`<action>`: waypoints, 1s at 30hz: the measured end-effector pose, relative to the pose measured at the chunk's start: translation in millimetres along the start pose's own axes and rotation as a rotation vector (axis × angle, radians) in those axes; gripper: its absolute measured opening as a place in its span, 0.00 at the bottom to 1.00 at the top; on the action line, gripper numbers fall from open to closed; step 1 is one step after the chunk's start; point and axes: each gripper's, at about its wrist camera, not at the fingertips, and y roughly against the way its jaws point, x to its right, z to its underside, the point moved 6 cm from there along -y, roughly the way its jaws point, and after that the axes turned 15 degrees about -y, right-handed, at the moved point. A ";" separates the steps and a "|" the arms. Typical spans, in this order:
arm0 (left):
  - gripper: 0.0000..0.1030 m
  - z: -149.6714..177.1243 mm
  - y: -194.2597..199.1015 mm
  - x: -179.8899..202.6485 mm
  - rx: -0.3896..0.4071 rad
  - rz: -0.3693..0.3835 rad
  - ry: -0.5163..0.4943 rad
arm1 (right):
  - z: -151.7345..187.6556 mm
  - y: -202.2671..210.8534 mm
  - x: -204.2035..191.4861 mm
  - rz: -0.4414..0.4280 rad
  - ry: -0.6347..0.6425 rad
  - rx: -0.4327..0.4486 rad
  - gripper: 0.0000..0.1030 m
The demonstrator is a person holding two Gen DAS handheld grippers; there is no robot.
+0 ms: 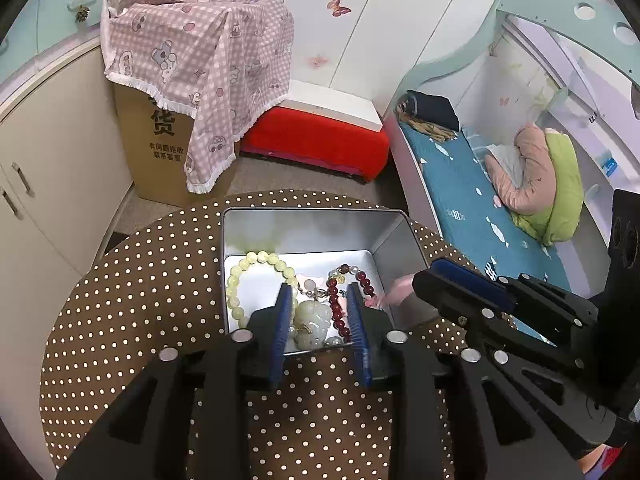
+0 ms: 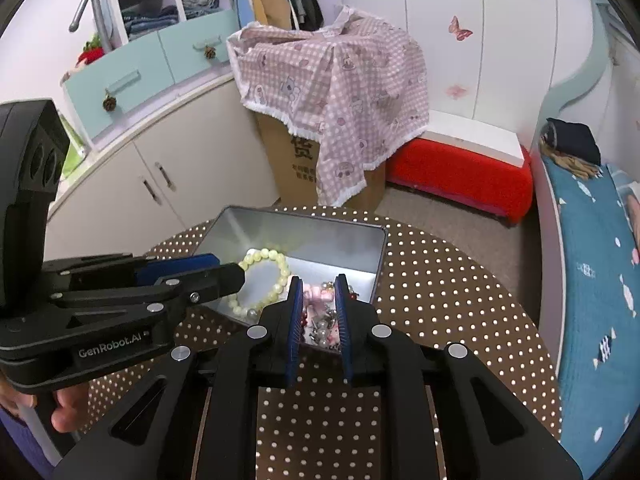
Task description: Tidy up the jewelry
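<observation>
An open silver tin (image 1: 312, 232) stands on the dotted round table (image 1: 140, 300). Inside it lie a pale yellow bead bracelet (image 1: 240, 276), a dark red bead bracelet (image 1: 334, 300) and a white jade pendant (image 1: 314, 320). My left gripper (image 1: 320, 296) hangs over the tin with its jaws apart. The pendant lies below the gap, clear of the pads. My right gripper (image 2: 319, 284) is over the tin's (image 2: 304, 236) right side, its jaws narrow around a small pink ornament (image 2: 314, 294). In the right wrist view the left gripper (image 2: 228, 276) reaches in beside the yellow bracelet (image 2: 276, 258).
Behind the table stand a cardboard box (image 1: 160, 148) draped with pink checked cloth and a red ottoman (image 1: 320, 136). Cream cabinets (image 1: 52, 168) lie to the left and a bed (image 1: 472, 208) to the right. A hand (image 2: 64, 412) holds the left gripper's handle.
</observation>
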 end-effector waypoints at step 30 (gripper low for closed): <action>0.80 26.7 183.1 57.8 0.371 -0.239 -0.112 | 27.5 194.1 -39.0 -0.046 0.016 0.295 0.67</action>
